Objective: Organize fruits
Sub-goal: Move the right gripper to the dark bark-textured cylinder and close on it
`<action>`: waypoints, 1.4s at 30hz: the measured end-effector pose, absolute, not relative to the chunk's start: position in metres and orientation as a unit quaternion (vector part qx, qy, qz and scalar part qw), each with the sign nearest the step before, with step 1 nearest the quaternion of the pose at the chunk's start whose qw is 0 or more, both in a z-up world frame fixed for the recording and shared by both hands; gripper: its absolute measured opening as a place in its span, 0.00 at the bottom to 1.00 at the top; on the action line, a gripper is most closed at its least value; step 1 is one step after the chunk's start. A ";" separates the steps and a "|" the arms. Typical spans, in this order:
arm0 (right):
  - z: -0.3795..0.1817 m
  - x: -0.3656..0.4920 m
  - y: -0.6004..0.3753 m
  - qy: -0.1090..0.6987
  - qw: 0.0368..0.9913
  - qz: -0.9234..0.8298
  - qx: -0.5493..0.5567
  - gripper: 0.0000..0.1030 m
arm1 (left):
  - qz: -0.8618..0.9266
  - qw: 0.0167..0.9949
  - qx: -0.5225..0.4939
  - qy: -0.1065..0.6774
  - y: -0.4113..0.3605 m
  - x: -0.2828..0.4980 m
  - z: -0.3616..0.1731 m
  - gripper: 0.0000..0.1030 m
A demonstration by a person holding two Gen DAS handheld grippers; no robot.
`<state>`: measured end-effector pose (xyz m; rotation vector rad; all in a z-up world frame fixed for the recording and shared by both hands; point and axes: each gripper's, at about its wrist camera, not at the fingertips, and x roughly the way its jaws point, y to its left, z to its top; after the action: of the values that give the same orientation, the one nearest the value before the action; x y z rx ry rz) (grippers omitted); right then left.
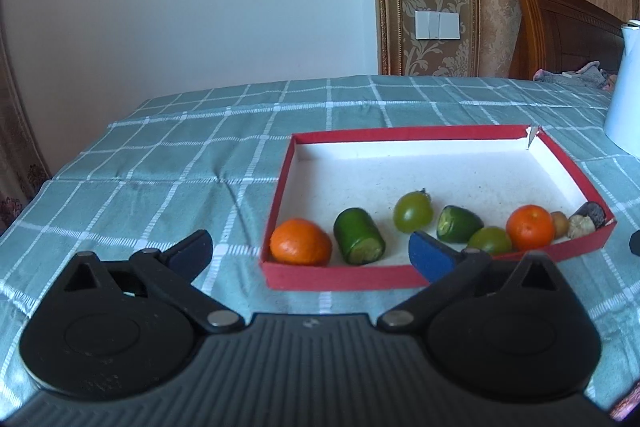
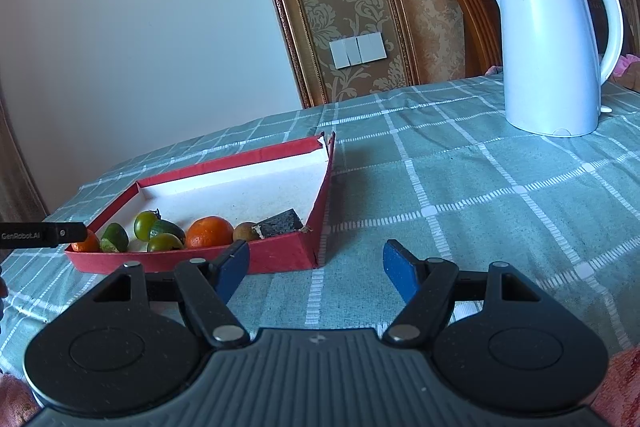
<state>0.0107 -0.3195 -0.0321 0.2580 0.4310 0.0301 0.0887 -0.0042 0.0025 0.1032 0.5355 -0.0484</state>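
Note:
A red box (image 1: 340, 277) with a white inside lies on the checked cloth; it also shows in the right wrist view (image 2: 280, 255). Along its near wall lie two oranges (image 1: 300, 242) (image 1: 530, 228), two cut cucumber pieces (image 1: 358, 237) (image 1: 458, 223), two green round fruits (image 1: 413, 213) (image 1: 490, 240), a small brown fruit (image 1: 559, 223) and a dark piece (image 1: 588, 220). My left gripper (image 1: 310, 253) is open and empty just before the box's near wall. My right gripper (image 2: 316, 269) is open and empty over the cloth, right of the box's near corner.
A white electric kettle (image 2: 552, 47) stands on the table at the back right, also seen at the edge of the left wrist view (image 1: 626, 95). The green checked tablecloth (image 2: 480, 195) covers the table. A wooden chair (image 1: 560, 27) and a wall stand behind.

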 end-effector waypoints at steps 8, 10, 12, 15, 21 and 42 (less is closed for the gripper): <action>-0.029 0.011 -0.306 0.221 0.971 0.005 0.088 0.71 | 0.020 0.960 0.023 0.277 0.037 0.078 -0.022 1.00; -0.027 0.007 -0.297 0.225 0.971 0.020 0.084 0.71 | 0.029 0.959 0.018 0.281 0.045 0.078 -0.030 1.00; -0.025 0.003 -0.284 0.228 0.971 0.034 0.068 0.71 | 0.026 0.955 0.001 0.296 0.050 0.081 -0.034 1.00; -0.019 -0.001 -0.261 0.234 0.970 0.061 0.036 0.71 | 0.020 0.958 -0.020 0.285 0.058 0.077 -0.033 1.00; -0.015 0.002 -0.219 0.250 0.962 0.108 -0.007 0.71 | 0.004 0.960 -0.033 0.278 0.060 0.075 -0.033 1.00; -0.031 0.029 -0.170 0.291 0.942 0.159 -0.055 0.46 | -0.014 0.959 -0.061 0.276 0.068 0.074 -0.034 1.00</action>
<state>0.0286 -0.1703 -0.0312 -0.1115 0.5931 0.3240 0.0743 0.0677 -0.0344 -0.1243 0.5602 -0.0284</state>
